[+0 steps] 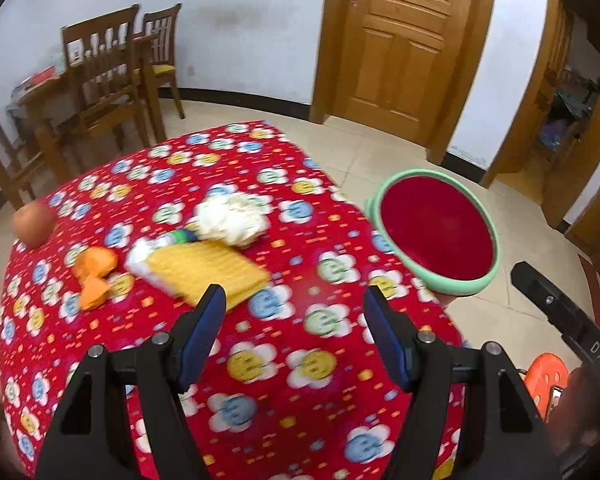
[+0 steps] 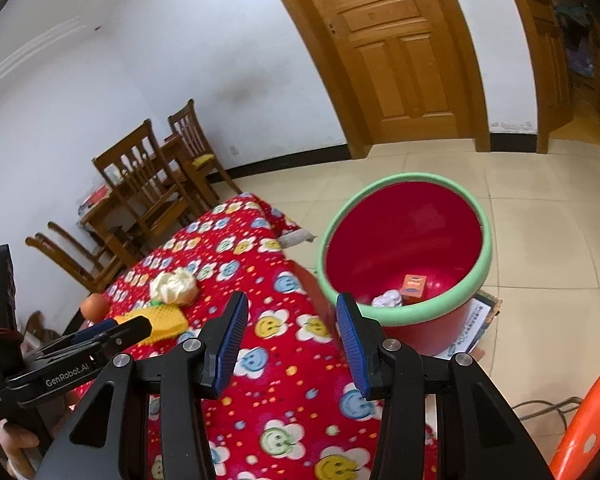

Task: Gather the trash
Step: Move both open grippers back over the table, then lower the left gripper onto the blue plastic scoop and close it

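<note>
On the red flowered tablecloth (image 1: 300, 392) lie a crumpled white wad (image 1: 232, 216), a yellow knitted cloth (image 1: 208, 272), a white wrapper (image 1: 140, 256) and orange peel pieces (image 1: 94, 272). My left gripper (image 1: 294, 312) hovers open and empty just short of the yellow cloth. My right gripper (image 2: 292, 308) is open and empty over the table's right edge, beside the red bin with a green rim (image 2: 404, 178). At the bottom of the bin lie an orange box (image 2: 414, 286) and crumpled white paper (image 2: 386, 300). The bin's rim (image 1: 456, 285) also shows in the left wrist view.
An apple (image 1: 34, 224) sits at the table's far left edge. Wooden chairs (image 1: 100, 80) and a small table stand against the back wall. An orange plastic stool (image 2: 588, 420) is at the near right. The bin stands on a tiled floor (image 2: 540, 240) in front of a wooden door.
</note>
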`<act>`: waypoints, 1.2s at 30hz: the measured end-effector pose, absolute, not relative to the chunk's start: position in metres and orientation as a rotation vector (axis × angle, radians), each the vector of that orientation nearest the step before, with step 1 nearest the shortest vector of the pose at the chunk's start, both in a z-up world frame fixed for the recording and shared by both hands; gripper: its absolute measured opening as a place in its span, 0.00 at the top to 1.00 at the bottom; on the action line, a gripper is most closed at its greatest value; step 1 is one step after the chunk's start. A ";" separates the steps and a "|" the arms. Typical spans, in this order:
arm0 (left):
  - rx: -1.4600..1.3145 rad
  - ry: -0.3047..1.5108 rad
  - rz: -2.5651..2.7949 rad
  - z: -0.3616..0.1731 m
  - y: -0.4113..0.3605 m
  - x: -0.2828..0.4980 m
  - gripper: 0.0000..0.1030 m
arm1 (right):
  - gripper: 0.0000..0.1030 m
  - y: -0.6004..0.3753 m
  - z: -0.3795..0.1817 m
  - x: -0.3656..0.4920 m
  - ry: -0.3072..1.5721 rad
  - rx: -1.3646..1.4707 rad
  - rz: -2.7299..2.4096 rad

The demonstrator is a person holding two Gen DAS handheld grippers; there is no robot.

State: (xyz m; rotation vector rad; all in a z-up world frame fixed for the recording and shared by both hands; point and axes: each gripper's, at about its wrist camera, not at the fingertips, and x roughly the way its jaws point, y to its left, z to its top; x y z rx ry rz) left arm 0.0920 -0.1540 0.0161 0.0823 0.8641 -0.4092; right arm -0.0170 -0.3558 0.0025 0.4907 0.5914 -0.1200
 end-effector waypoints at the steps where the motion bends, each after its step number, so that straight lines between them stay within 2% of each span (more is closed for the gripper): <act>1: 0.078 0.865 -0.393 0.016 -0.147 0.092 0.32 | 0.54 -0.351 0.003 -0.016 0.594 0.487 -0.111; 24: -0.005 0.942 -0.129 -0.018 -0.017 0.081 0.31 | 0.52 -0.280 -0.009 -0.001 0.680 0.413 0.028; 26: -0.008 0.950 -0.116 -0.022 -0.012 0.080 0.31 | 0.49 -0.276 -0.010 -0.001 0.682 0.410 0.033; 36: 0.044 0.989 -0.111 -0.047 -0.011 0.082 0.31 | 0.48 -0.266 -0.020 0.005 0.722 0.402 0.057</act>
